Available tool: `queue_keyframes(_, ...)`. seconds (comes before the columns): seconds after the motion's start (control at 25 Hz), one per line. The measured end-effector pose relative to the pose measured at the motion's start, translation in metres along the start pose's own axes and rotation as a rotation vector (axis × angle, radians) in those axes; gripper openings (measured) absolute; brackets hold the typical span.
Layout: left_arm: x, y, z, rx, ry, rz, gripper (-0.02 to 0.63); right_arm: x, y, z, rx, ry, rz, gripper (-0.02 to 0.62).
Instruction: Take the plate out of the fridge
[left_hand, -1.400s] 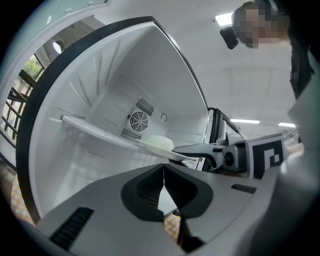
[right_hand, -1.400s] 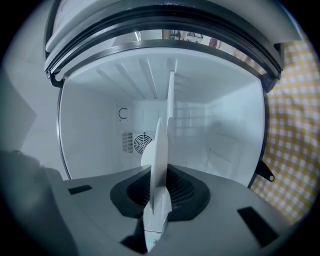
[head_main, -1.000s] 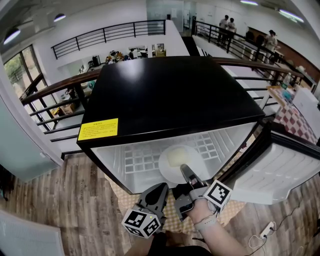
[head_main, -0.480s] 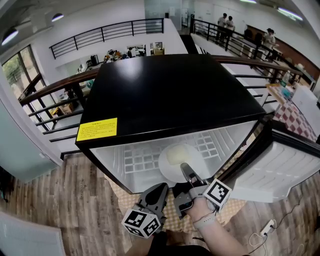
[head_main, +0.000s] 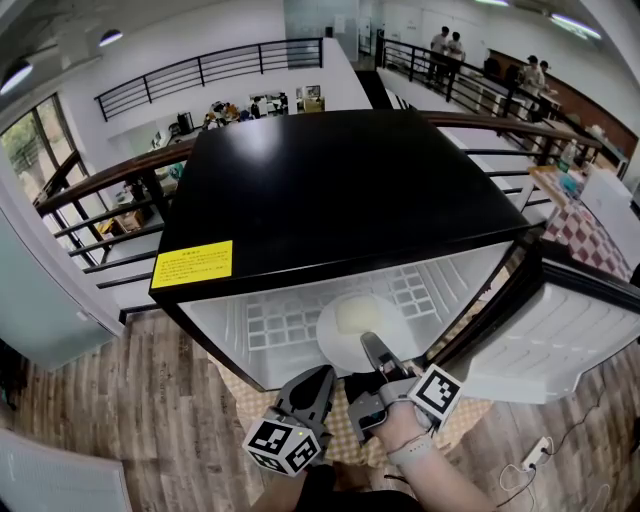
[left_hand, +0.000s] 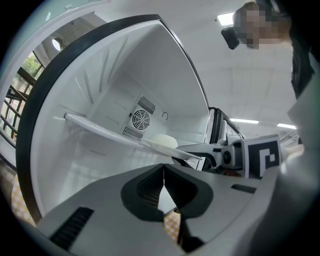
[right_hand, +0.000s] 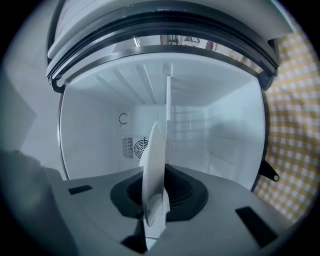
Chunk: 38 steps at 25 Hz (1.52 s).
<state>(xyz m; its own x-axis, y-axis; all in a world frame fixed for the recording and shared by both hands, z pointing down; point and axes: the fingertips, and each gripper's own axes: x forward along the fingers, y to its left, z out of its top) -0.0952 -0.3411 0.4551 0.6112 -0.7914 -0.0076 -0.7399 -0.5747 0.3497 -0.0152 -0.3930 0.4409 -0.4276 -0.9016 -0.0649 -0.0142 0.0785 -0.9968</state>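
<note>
A white plate (head_main: 350, 338) with a pale lump of food (head_main: 355, 314) lies on the wire shelf (head_main: 272, 325) inside the open black fridge (head_main: 330, 190). My right gripper (head_main: 374, 350) is shut on the plate's near rim; in the right gripper view the plate (right_hand: 154, 160) stands edge-on between the jaws of the right gripper (right_hand: 153, 202). My left gripper (head_main: 318, 384) hangs shut and empty just outside the fridge, lower left of the plate. In the left gripper view, the left gripper (left_hand: 163, 169) points at the plate (left_hand: 150, 143) and the right gripper (left_hand: 202, 150).
The fridge door (head_main: 560, 340) swings open to the right. A yellow checked mat (head_main: 345, 428) covers the wooden floor below the fridge. A fan vent (left_hand: 139, 118) sits on the fridge's back wall. Railings and distant people lie beyond.
</note>
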Motion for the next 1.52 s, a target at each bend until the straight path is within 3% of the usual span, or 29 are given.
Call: queue_keyframes(1.52, -0.010, -0.009, 0.001, 0.003, -0.010, 0.017, 0.008, -0.015, 0.008, -0.001, 0.019, 0.015, 0.070, 0.043)
